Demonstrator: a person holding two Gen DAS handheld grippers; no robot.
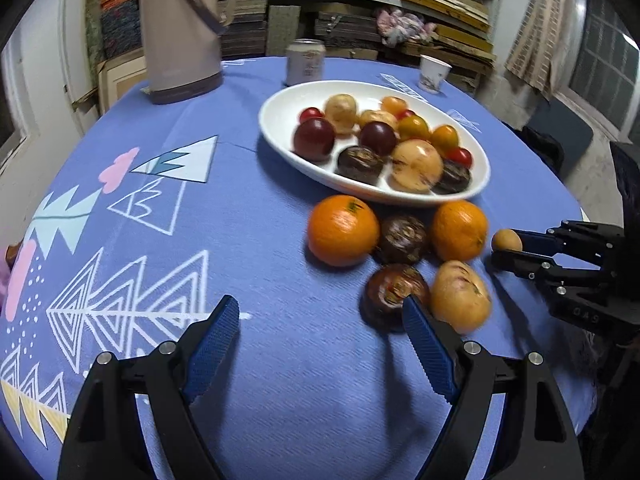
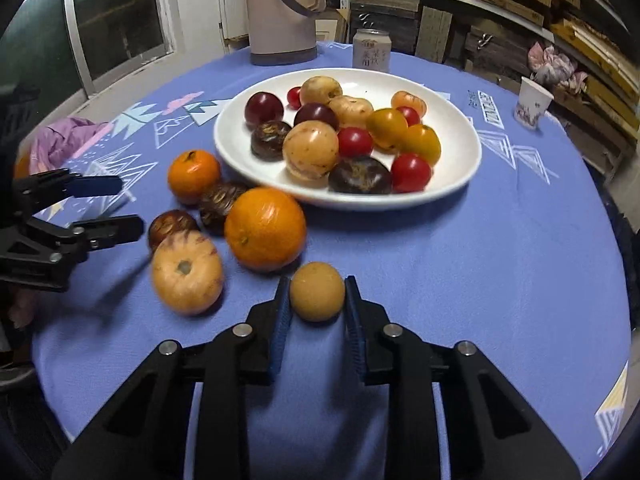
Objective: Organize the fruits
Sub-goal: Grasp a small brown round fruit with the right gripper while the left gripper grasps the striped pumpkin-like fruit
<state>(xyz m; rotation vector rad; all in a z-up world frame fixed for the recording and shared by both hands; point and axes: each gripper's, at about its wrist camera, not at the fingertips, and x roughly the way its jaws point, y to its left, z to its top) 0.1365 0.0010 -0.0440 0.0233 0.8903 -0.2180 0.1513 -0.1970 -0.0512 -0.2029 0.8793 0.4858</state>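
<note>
Blue-clothed table bears plate, oranges, flask.

bare cloth right of plate, loose fruit crowding left

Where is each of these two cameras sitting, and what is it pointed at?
Left wrist: rides the left gripper, open, looking down across the blue tablecloth; the right gripper shows at the right edge.
Right wrist: rides the right gripper, shut on a small tan fruit.
Shared: white plate, thermos, can.
</note>
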